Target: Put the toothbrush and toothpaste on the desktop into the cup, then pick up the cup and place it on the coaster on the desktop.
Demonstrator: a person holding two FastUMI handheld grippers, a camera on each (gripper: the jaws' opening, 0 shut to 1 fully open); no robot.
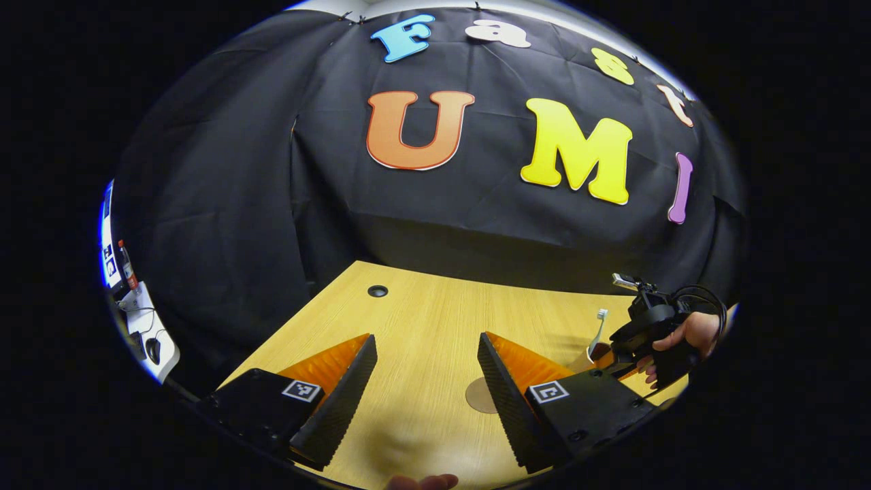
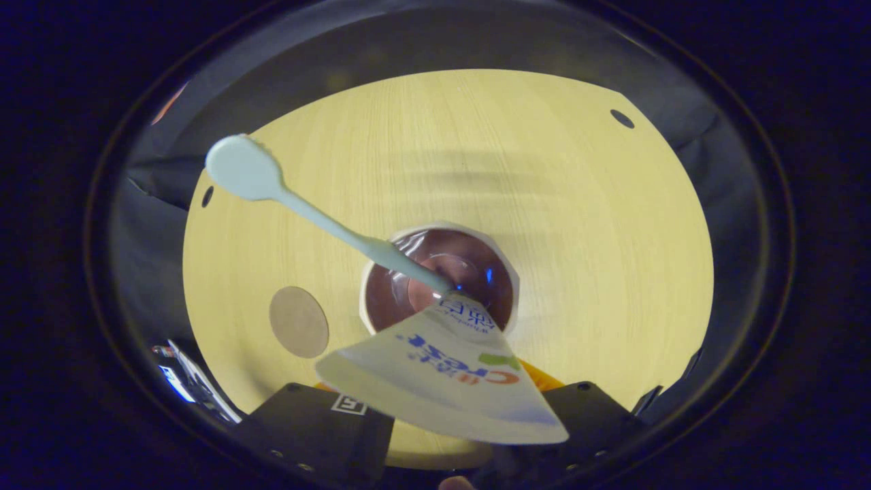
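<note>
The wooden desktop (image 2: 578, 224) is lying bare around the brown cup (image 2: 439, 279). In the right gripper view, the right gripper (image 2: 442, 435) is hanging straight above the cup, its grip on the toothpaste tube (image 2: 442, 371) hidden; the tube's narrow end is dipping into the cup beside the leaning toothbrush (image 2: 306, 207). The coaster (image 2: 298, 321) is sitting just left. The left gripper (image 1: 425, 391) is waiting spread, holding nothing.

— How many things do I have here?
— One toothbrush (image 2: 306, 211), one toothpaste tube (image 2: 449, 374), one cup (image 2: 507, 286), one coaster (image 2: 298, 322).
— And the holes in my tabletop (image 2: 544, 177)?
— Two round ones.
— Grippers?
— Two: my left gripper (image 1: 425, 381), my right gripper (image 2: 452, 435).
</note>
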